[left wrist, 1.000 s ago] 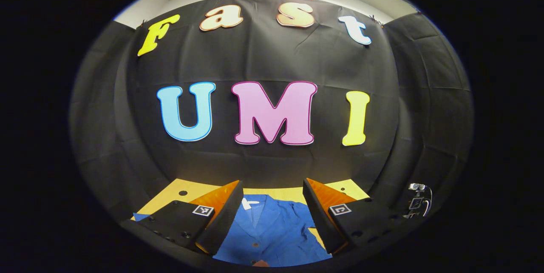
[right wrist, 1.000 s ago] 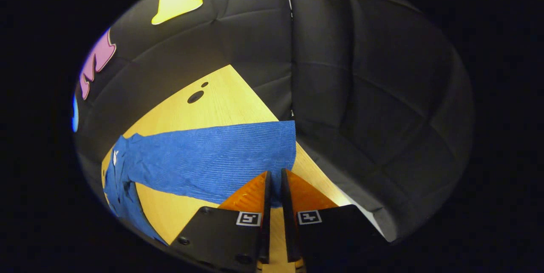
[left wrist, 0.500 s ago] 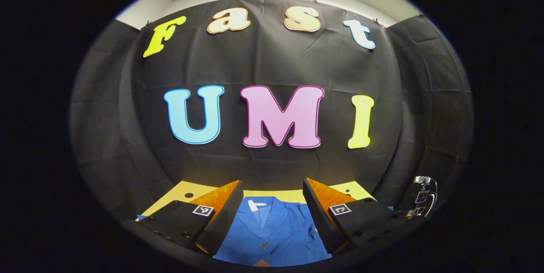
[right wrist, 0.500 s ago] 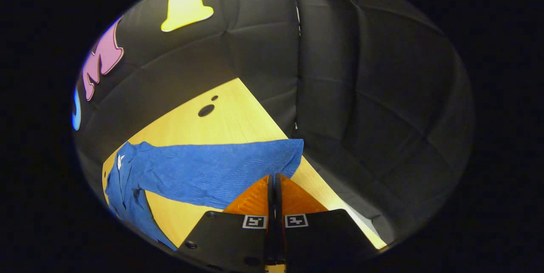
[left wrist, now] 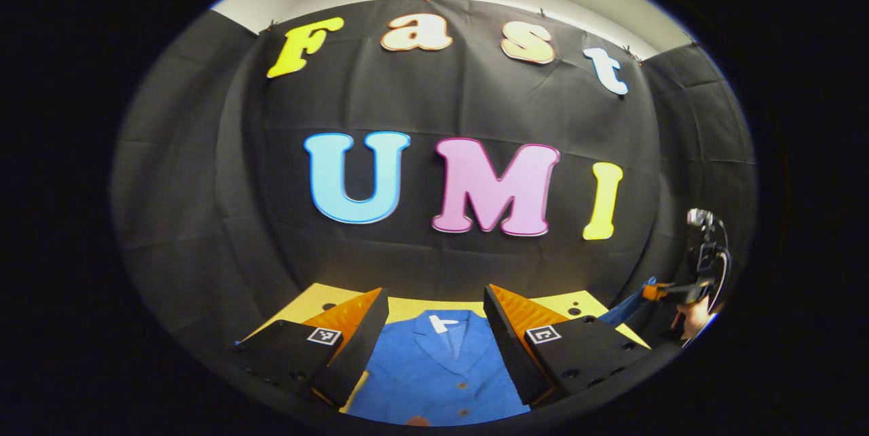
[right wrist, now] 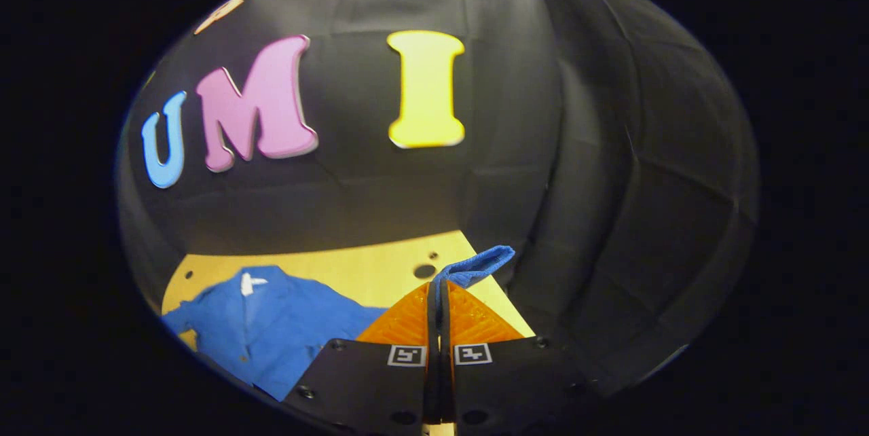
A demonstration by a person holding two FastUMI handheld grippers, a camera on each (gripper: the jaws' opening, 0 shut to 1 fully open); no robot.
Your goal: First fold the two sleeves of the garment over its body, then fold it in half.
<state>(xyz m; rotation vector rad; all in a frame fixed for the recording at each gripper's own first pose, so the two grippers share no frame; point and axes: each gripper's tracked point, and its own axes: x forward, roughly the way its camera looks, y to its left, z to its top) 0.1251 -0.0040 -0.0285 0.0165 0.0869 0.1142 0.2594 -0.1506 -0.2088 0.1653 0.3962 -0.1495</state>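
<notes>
Blue button-front jacket (left wrist: pixel 434 375) lies flat on the yellow worktop (right wrist: pixel 353 269), collar toward the far wall, at lower centre of the left gripper view and lower left of the right gripper view. White neck label (left wrist: pixel 445 320) shows inside the collar; buttons run down the front.

One sleeve cuff (right wrist: pixel 478 265) is off the worktop, pinched in the right claw (right wrist: pixel 436 286). Its fingers are pressed together on the fabric, and the cuff sticks out past the tips toward the upper right. In the left gripper view the same claw (left wrist: pixel 657 292) shows at right edge, with a strip of blue sleeve trailing from it and a hand (left wrist: pixel 694 319) behind.

Left claw (left wrist: pixel 434 310) is spread wide above the jacket body, holding nothing.

Risks, as I judge them:
- The grip sits near the cuff end. Only a little cloth is between the fingers, so a quick swing across could pull it free and drop the sleeve short of the body.
- Nothing pins the jacket. Dragging the sleeve inward may slide or bunch the whole garment, skewing the shoulder fold line.
- Sleeve hanging slack may twist and land rolled rather than flat.
- The left claw hovers over the landing zone, so the sleeve could drape onto it.
</notes>
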